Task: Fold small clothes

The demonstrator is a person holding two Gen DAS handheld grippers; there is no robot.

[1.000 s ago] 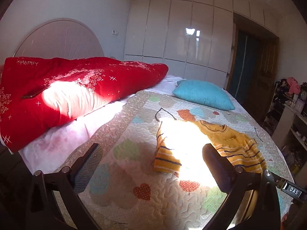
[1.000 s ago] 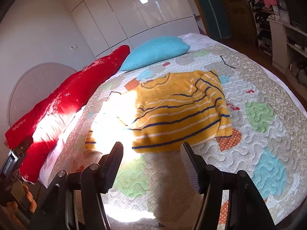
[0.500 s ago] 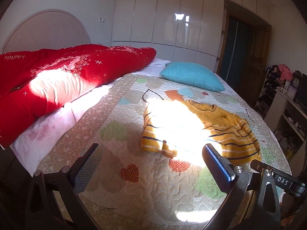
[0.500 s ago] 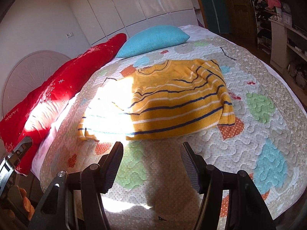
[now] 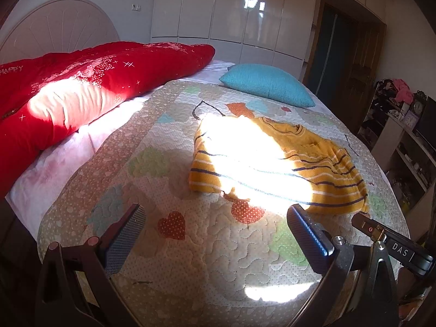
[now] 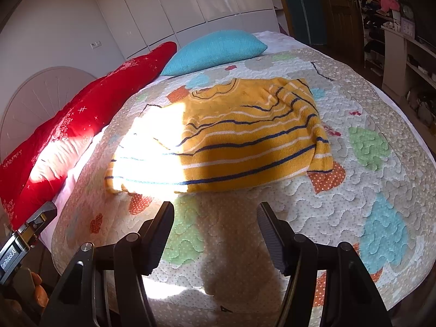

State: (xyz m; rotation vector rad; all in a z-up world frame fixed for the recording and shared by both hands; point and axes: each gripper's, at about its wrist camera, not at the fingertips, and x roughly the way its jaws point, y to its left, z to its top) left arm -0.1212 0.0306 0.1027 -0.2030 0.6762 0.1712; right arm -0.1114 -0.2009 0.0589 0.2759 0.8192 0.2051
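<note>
The left tool (image 5: 215, 234) is held apart and empty; the yellow striped sweater (image 6: 234, 136) lies on the bed quilt (image 6: 376, 179), sleeves seemingly folded in though glare hides one side; the right tool (image 6: 215, 226) is likewise apart, nothing gripped

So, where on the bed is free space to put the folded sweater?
Free: the quilt between the yellow sweater and both open grippers, also right of the sweater. Crowded: far side, with blue pillow and red duvet.
</note>
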